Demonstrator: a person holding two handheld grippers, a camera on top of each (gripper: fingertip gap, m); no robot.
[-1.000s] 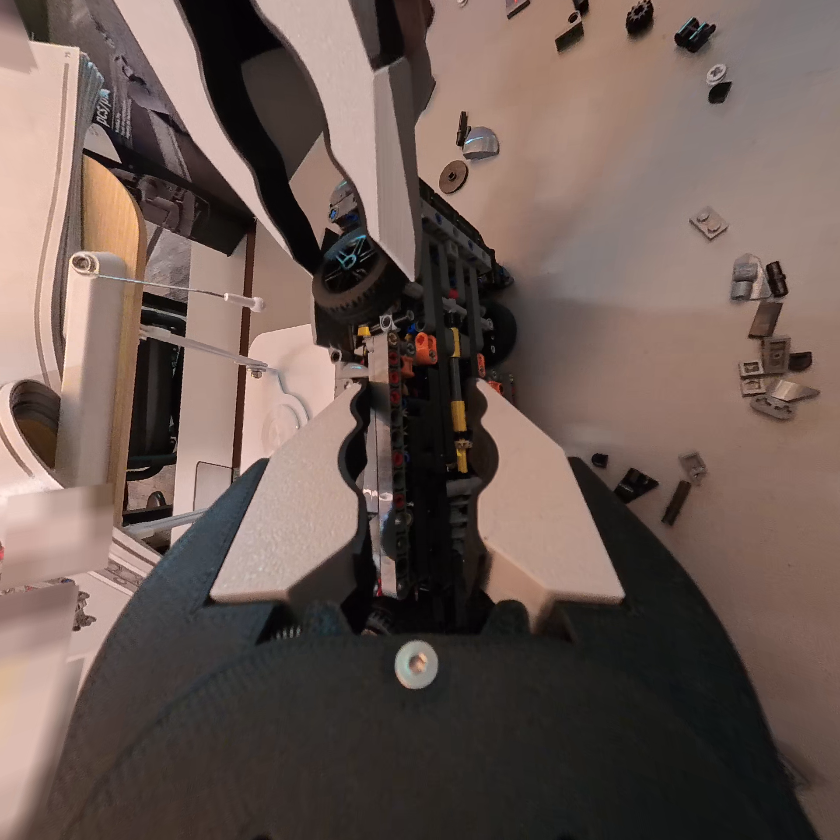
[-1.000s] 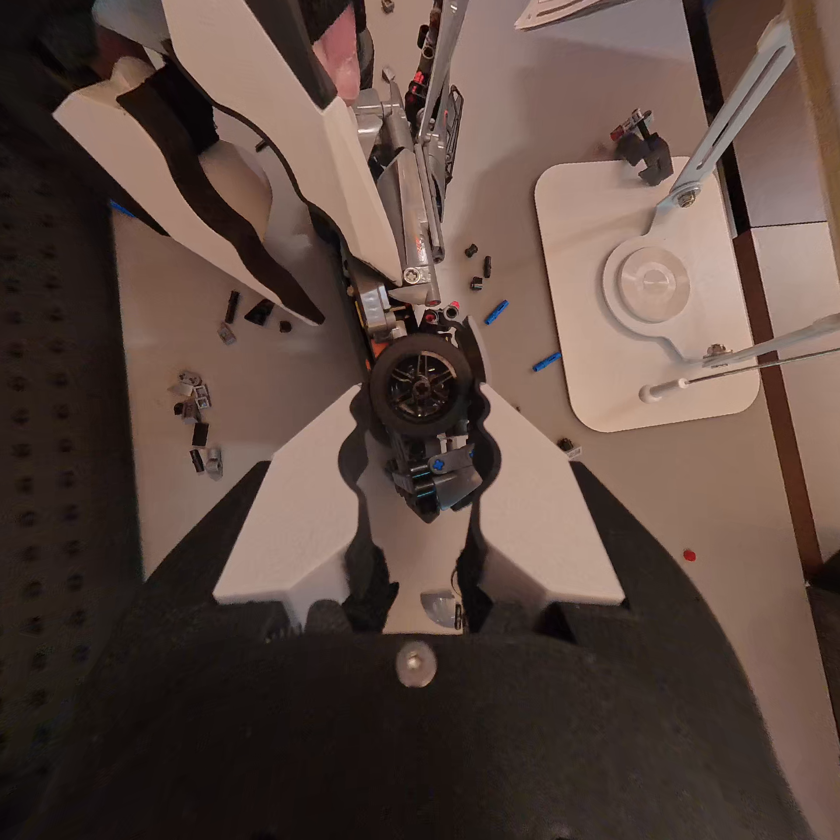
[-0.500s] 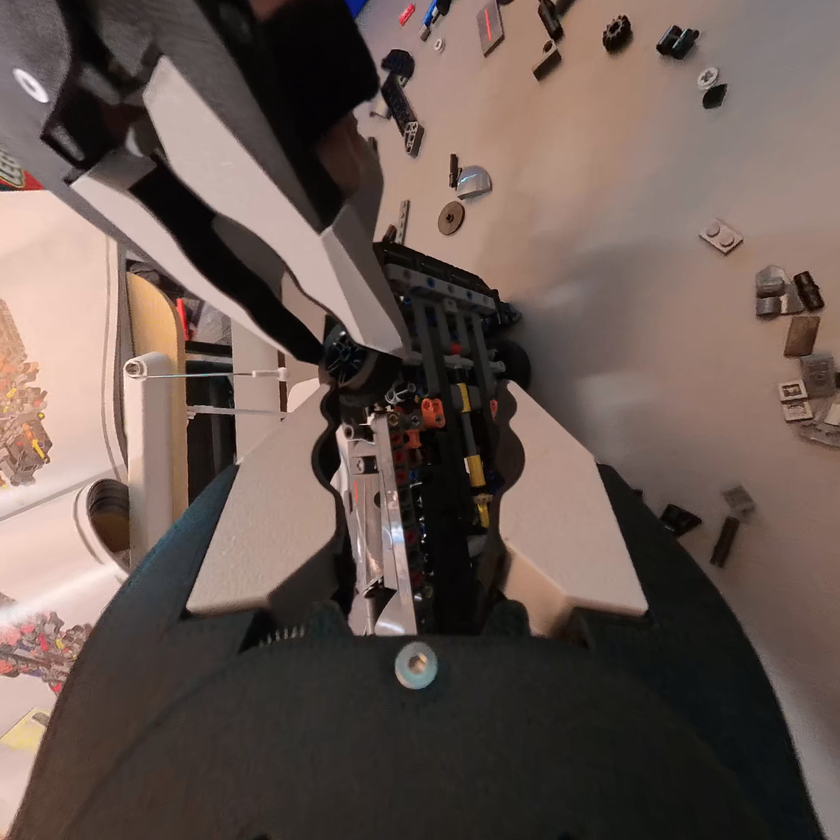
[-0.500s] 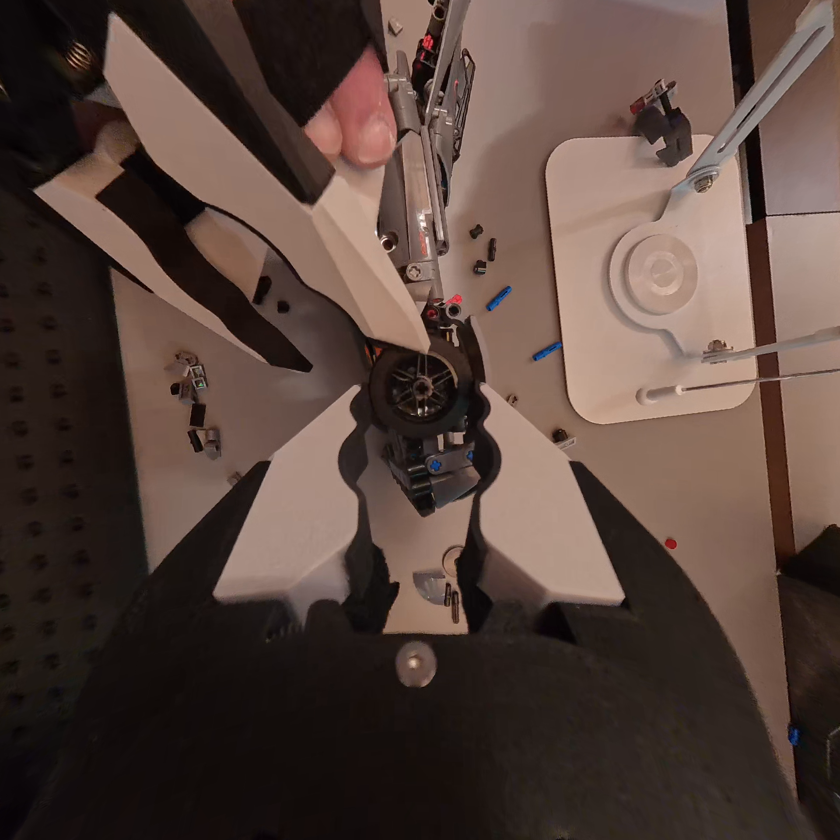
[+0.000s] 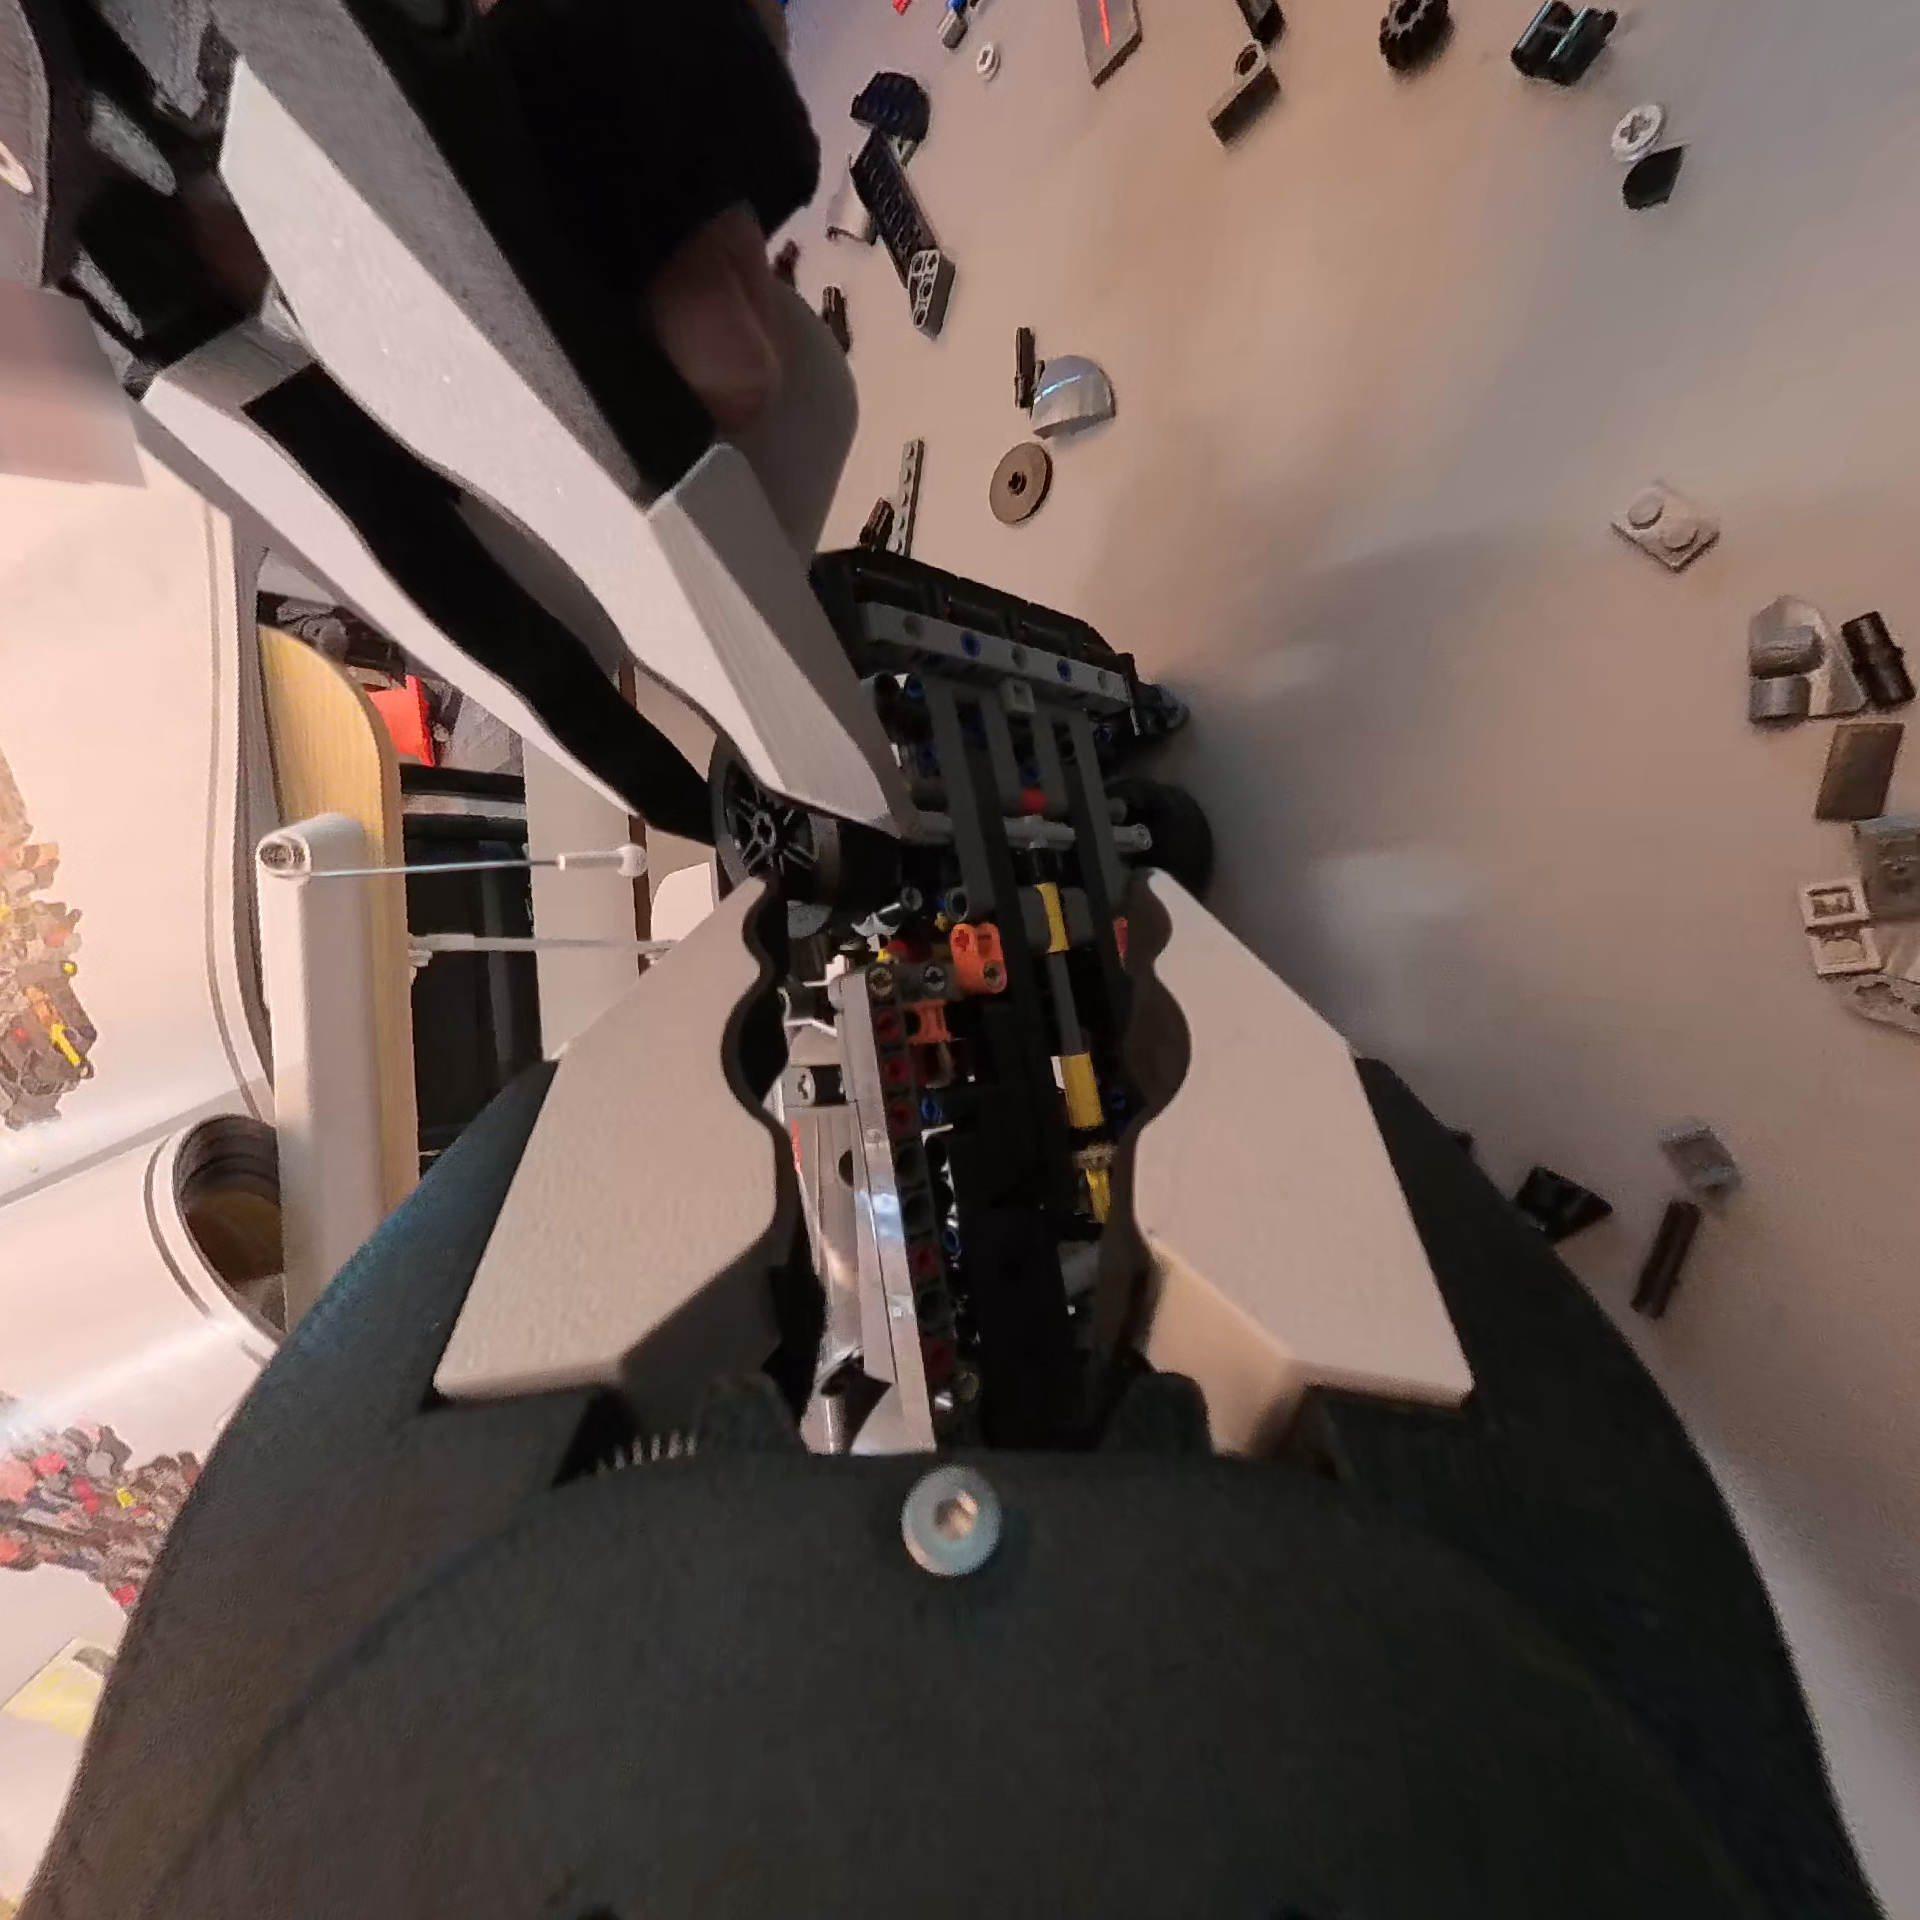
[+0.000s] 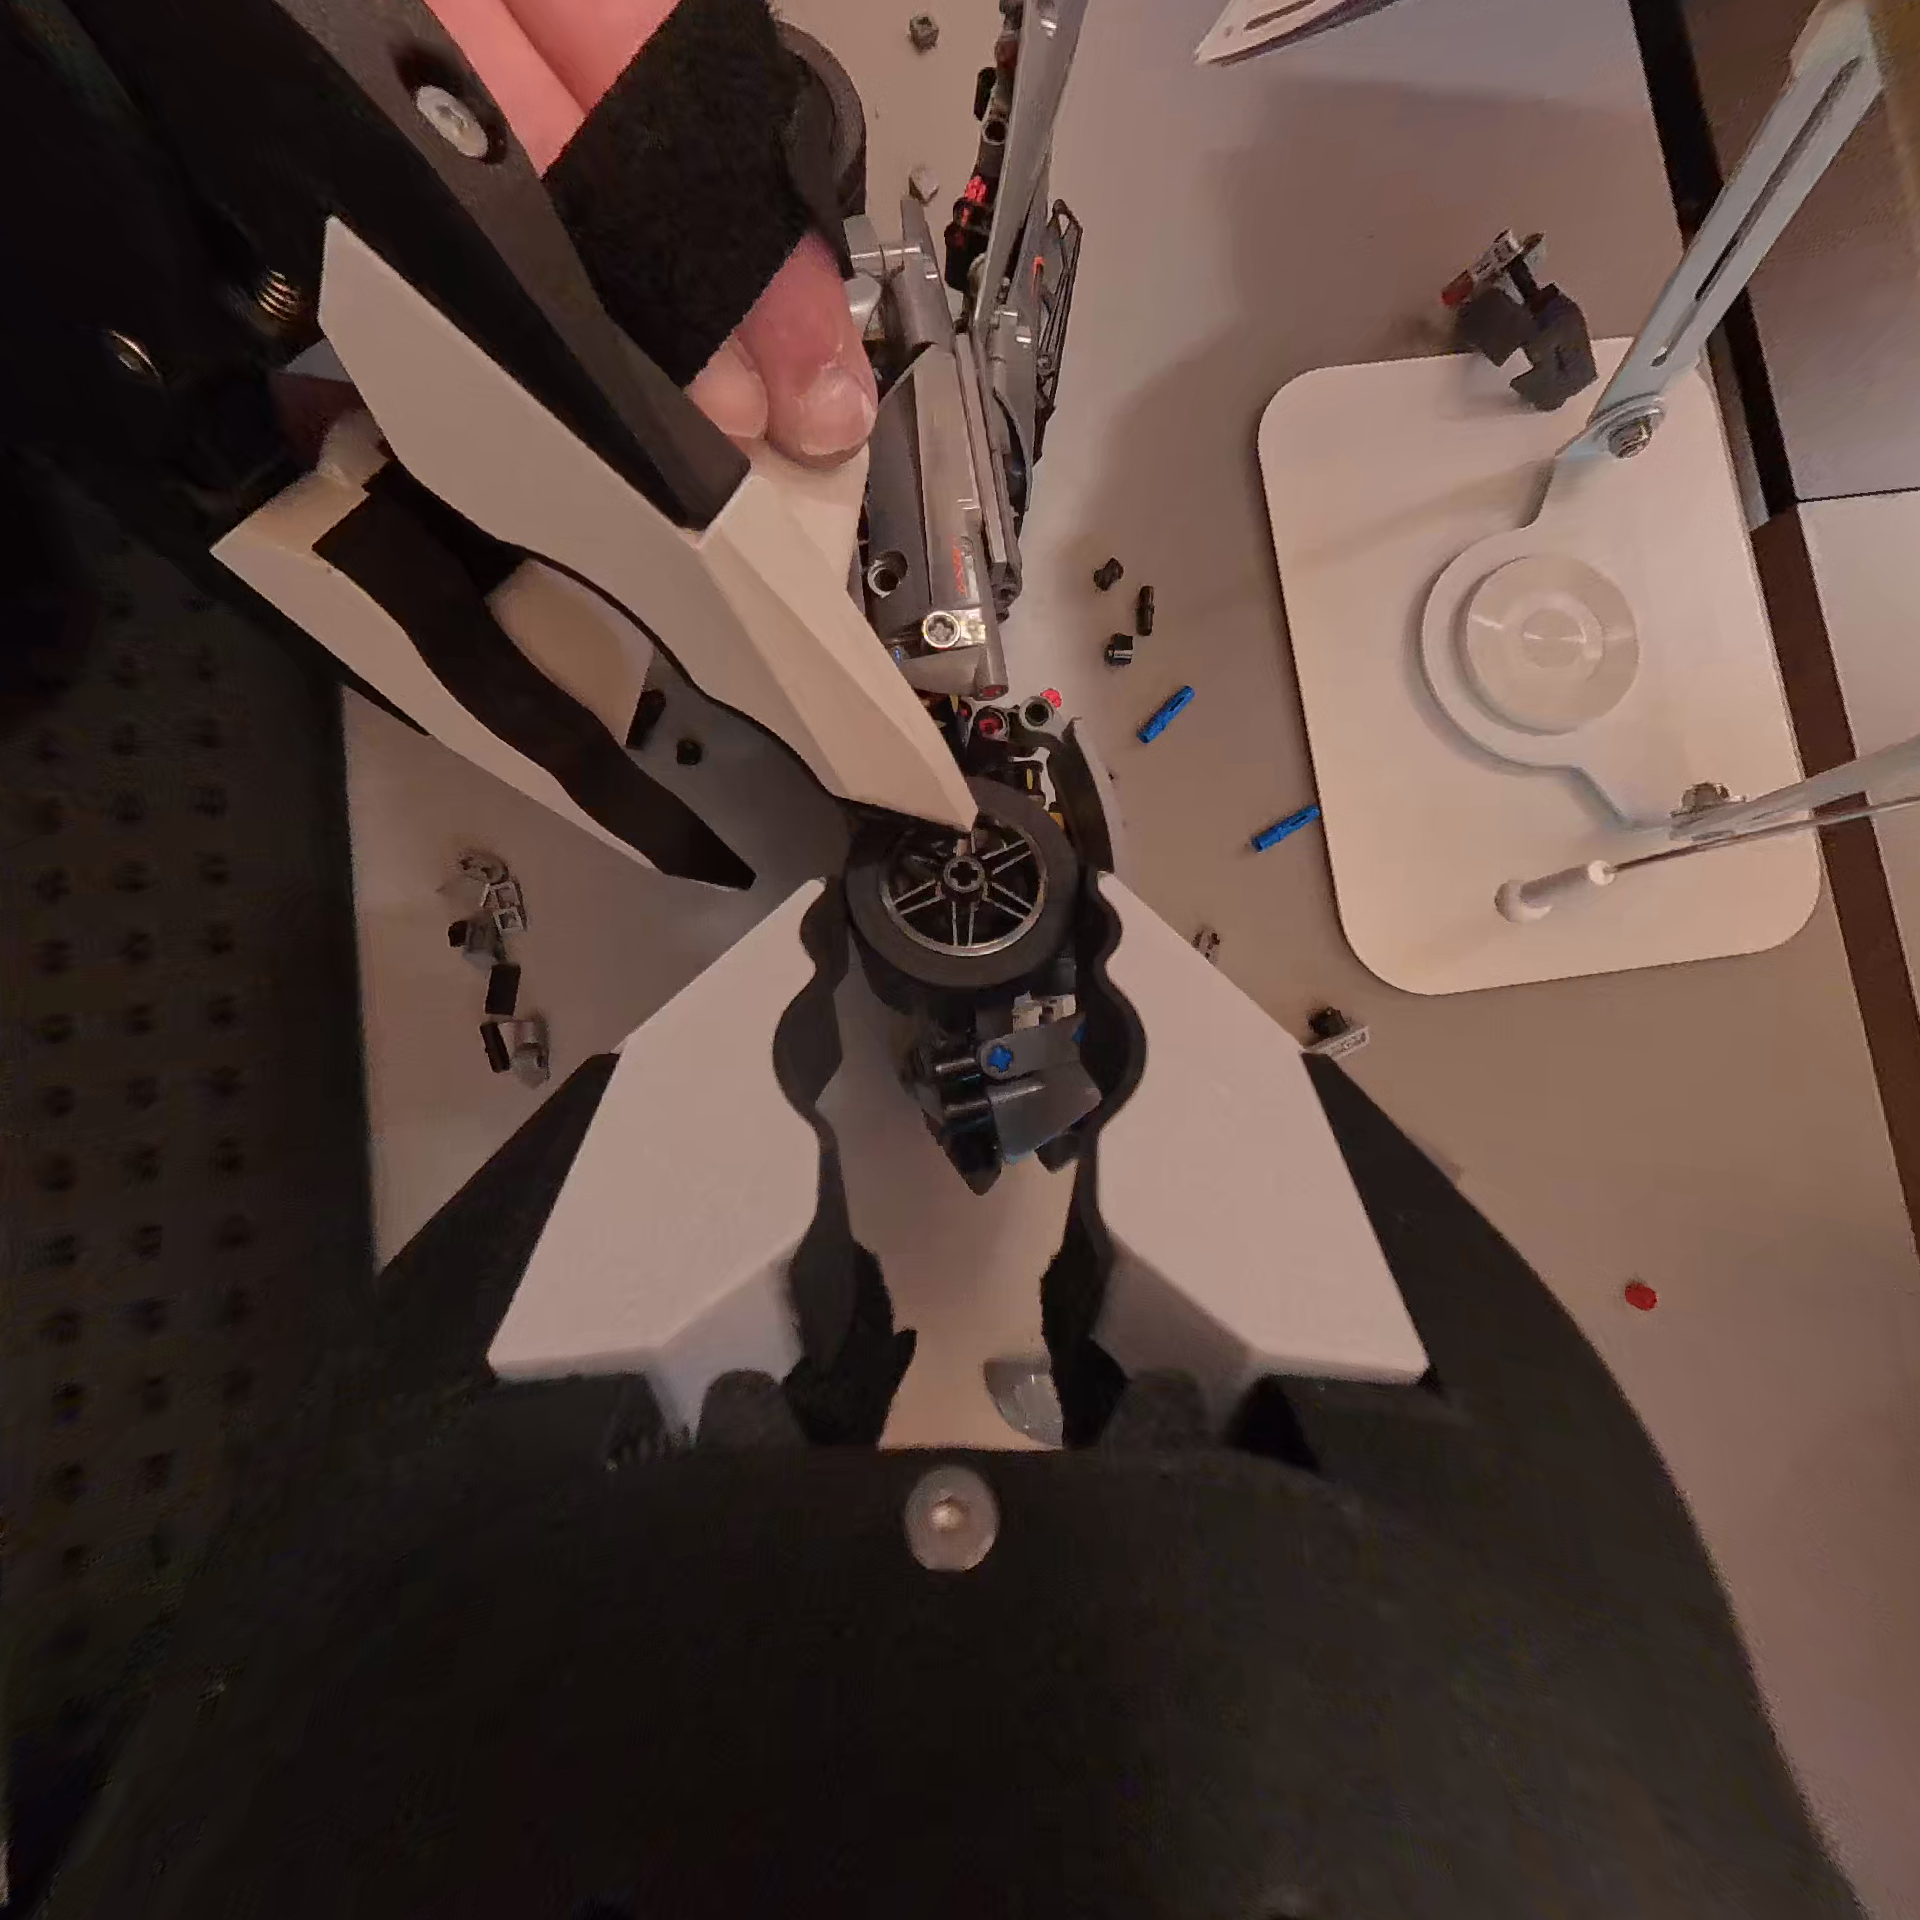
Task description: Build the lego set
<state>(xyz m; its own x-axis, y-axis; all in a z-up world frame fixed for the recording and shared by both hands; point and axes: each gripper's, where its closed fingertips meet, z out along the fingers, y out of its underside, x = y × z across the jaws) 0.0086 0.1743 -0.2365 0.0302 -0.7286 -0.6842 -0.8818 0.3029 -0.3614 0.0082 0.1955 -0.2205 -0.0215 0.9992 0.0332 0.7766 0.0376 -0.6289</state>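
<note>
The partly built lego car (image 5: 997, 727), a black and grey frame with silver panels, is held off the table between both grippers. My left gripper (image 5: 951, 904) is shut on its body lengthwise. My right gripper (image 6: 961, 894) is shut on the front wheel (image 6: 961, 899), with the car's nose piece (image 6: 1013, 1091) between its fingers. In the left wrist view the right gripper (image 5: 790, 821) comes in from the upper left onto that wheel (image 5: 774, 842). In the right wrist view the left gripper (image 6: 852, 847) comes from the upper left over the silver body (image 6: 935, 520).
Several loose grey and black pieces (image 5: 1787, 675) lie on the table to the right of the car. An instruction booklet (image 5: 42, 987) lies at the left. A white stand base (image 6: 1538, 644), blue pins (image 6: 1164, 715) and a dark perforated mat (image 6: 156, 935) are nearby.
Both grippers keep their hold. The two have drawn closer together: the left gripper's fingertip now reaches the wheel rim in the right wrist view, and the car has tilted slightly.
</note>
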